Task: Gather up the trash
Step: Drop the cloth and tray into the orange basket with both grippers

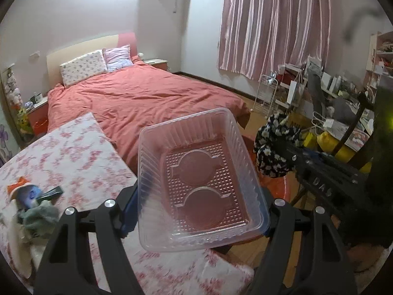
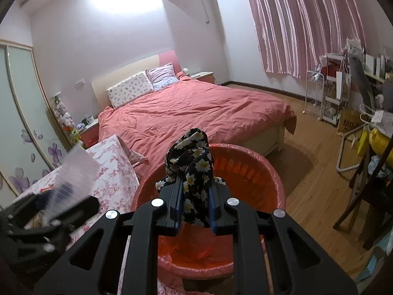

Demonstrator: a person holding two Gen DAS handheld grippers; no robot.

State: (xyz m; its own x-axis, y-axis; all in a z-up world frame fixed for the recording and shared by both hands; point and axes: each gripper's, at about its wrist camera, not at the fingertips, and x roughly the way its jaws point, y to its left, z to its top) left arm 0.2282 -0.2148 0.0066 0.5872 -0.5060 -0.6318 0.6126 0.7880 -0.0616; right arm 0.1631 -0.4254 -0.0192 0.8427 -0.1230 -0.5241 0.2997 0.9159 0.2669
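A clear ribbed plastic tray [image 1: 199, 179] fills the middle of the left wrist view, and my left gripper [image 1: 199, 211] is shut on its two long sides. In the right wrist view the same tray [image 2: 73, 177] shows blurred at the lower left, above the table. My right gripper [image 2: 195, 204] is shut on a bunched black cloth with white flowers [image 2: 191, 157], which hangs over a red bin [image 2: 260, 169] lined with an orange bag. From the left wrist view the flowered cloth [image 1: 275, 145] and the bin [image 1: 277, 189] lie to the right of the tray.
A table under a pink flowered cover [image 1: 73, 152] carries a blue and orange wrapper [image 1: 27, 191], a grey rag [image 1: 39, 216] and a dark flat object [image 1: 50, 193]. A bed with a red duvet [image 2: 196, 113] stands behind. A wooden chair [image 2: 368, 196] and cluttered shelves [image 1: 343, 93] crowd the right.
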